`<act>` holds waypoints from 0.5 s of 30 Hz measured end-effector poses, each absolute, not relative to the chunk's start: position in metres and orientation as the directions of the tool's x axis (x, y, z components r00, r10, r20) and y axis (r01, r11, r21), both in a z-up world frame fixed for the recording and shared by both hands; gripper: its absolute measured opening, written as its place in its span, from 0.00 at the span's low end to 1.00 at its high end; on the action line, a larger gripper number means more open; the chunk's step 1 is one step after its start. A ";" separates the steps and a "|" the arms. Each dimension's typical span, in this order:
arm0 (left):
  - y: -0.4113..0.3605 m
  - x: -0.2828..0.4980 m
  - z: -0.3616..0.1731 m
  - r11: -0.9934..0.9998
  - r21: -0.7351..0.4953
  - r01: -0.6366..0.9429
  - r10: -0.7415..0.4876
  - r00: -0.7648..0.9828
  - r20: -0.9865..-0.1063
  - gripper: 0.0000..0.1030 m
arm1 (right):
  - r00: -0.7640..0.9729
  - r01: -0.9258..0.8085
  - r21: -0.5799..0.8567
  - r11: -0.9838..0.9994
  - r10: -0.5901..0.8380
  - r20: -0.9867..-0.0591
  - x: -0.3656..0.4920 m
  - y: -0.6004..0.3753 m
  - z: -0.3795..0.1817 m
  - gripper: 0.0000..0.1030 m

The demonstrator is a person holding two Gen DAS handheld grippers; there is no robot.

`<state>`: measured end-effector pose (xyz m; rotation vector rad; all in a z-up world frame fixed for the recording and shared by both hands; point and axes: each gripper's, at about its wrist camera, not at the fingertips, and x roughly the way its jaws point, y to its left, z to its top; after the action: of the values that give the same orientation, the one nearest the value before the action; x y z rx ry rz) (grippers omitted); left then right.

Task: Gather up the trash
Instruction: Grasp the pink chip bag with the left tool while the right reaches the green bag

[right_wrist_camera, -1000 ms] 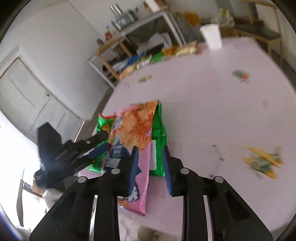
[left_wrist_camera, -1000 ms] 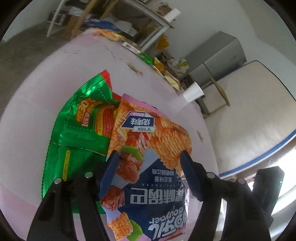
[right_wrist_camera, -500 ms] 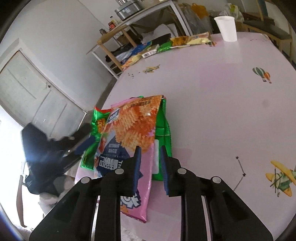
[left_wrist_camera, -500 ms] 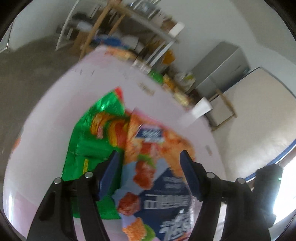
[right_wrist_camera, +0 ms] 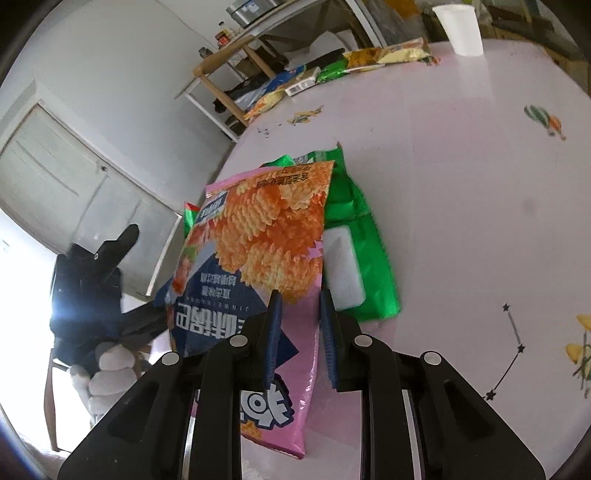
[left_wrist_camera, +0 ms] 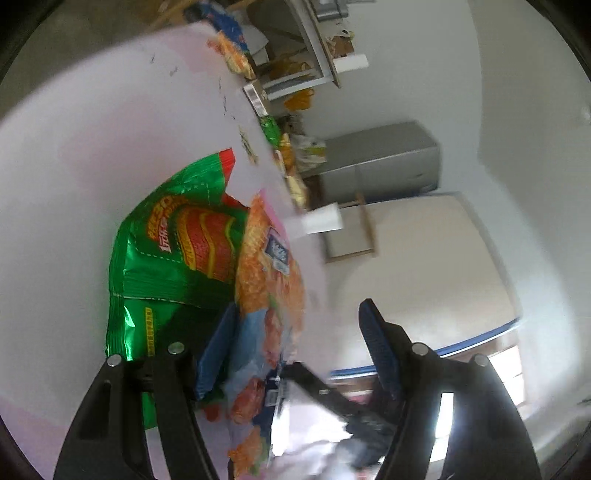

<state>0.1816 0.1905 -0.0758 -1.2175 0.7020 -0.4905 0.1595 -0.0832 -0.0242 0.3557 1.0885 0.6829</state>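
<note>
An orange and pink snack bag (right_wrist_camera: 266, 236) lies partly over a green foil bag (right_wrist_camera: 365, 254) near the edge of the pink table (right_wrist_camera: 461, 177). My right gripper (right_wrist_camera: 301, 332) hovers just over the orange bag's pink edge. Its jaws stand narrowly apart, and the bag shows in the gap without being pinched. In the left wrist view the green bag (left_wrist_camera: 166, 258) and the orange bag (left_wrist_camera: 269, 273) appear turned sideways. My left gripper (left_wrist_camera: 299, 343) is open, and the orange bag's lower end lies close to its left finger (left_wrist_camera: 218, 347). The left gripper (right_wrist_camera: 92, 277) shows dark at the left of the right wrist view.
A white paper cup (right_wrist_camera: 460, 29) stands at the far side of the table, with several loose wrappers (right_wrist_camera: 369, 59) beside it. Behind are a wooden shelf table (right_wrist_camera: 236, 48), a grey cabinet (left_wrist_camera: 380, 162) and a white door (right_wrist_camera: 74, 184). The table's edge runs just left of the bags.
The left gripper has rolled and dropped toward the table edge, so the bags now look turned sideways. The right gripper has come down closer over the orange bag. Neither gripper's jaws have changed.
</note>
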 end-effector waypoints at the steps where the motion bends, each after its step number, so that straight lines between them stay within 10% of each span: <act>1: 0.192 0.181 -0.079 0.251 -0.968 -0.026 -0.688 0.698 -0.198 0.64 | 0.285 -0.332 0.587 0.738 0.672 -0.683 0.159 -0.084 -0.025 0.21; 9: 0.175 0.184 -0.077 0.247 -0.969 -0.016 -0.740 0.642 -0.199 0.59 | 0.242 -0.365 0.627 0.688 0.720 -0.650 0.151 -0.078 -0.024 0.17; 15: 0.156 0.178 -0.063 0.535 -0.844 -0.040 -0.638 0.635 -0.435 0.14 | 0.250 -0.418 0.591 0.690 0.713 -0.655 0.144 -0.072 -0.009 0.17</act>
<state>0.1778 0.1562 -0.0628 -0.9546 0.8245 -0.4084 0.1436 -0.0716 -0.0087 0.3242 1.0651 0.7879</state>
